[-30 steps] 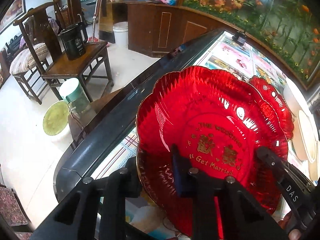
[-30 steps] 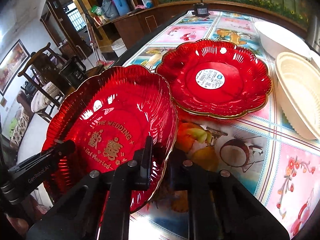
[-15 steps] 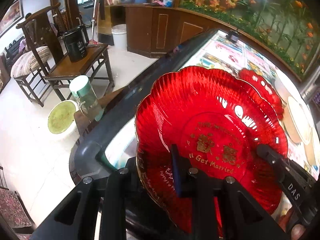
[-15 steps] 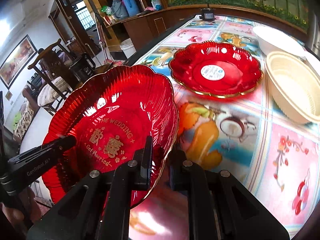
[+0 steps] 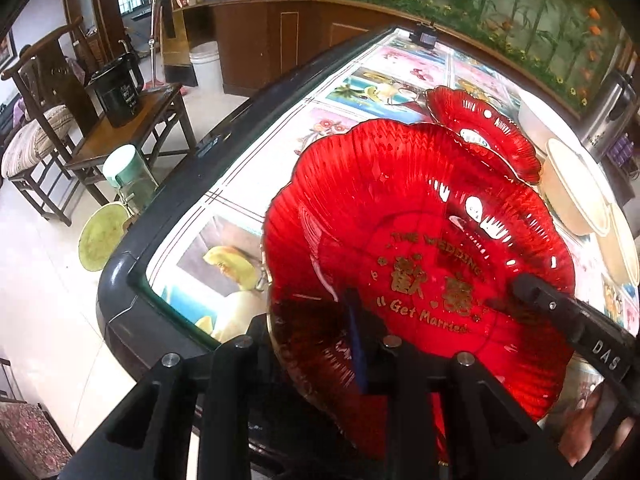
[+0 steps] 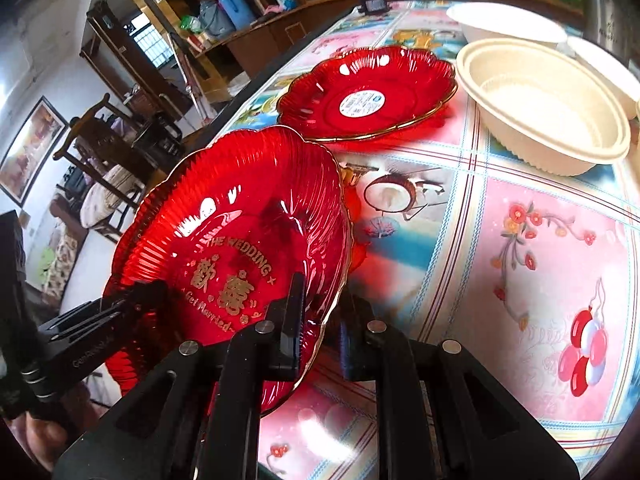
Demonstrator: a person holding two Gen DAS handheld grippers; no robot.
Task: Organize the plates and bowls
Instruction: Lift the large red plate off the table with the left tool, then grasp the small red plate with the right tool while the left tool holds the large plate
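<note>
A red glass plate (image 5: 420, 216) with gold "The Wedding" lettering hangs tilted above the near end of the picture-covered table (image 6: 540, 260). My left gripper (image 5: 316, 340) pinches its near rim and its jaws are opening, the rim still between the pads. On the opposite rim my right gripper (image 6: 320, 332) is shut. Each gripper shows in the other's view, the right gripper (image 5: 560, 312) and the left gripper (image 6: 100, 320). A second red plate (image 6: 368, 92) with a white sticker lies flat on the table beyond.
Nested cream bowls (image 6: 544, 112) and a white bowl (image 6: 508, 24) stand right of the second plate. The table's dark rounded edge (image 5: 168, 216) runs along the left. A wooden side table (image 5: 132, 136), a chair and a jar stand on the floor beyond it.
Both grippers have carried the red plate from over the table's edge to above the tabletop. The table's near corner has come into the left wrist view.
</note>
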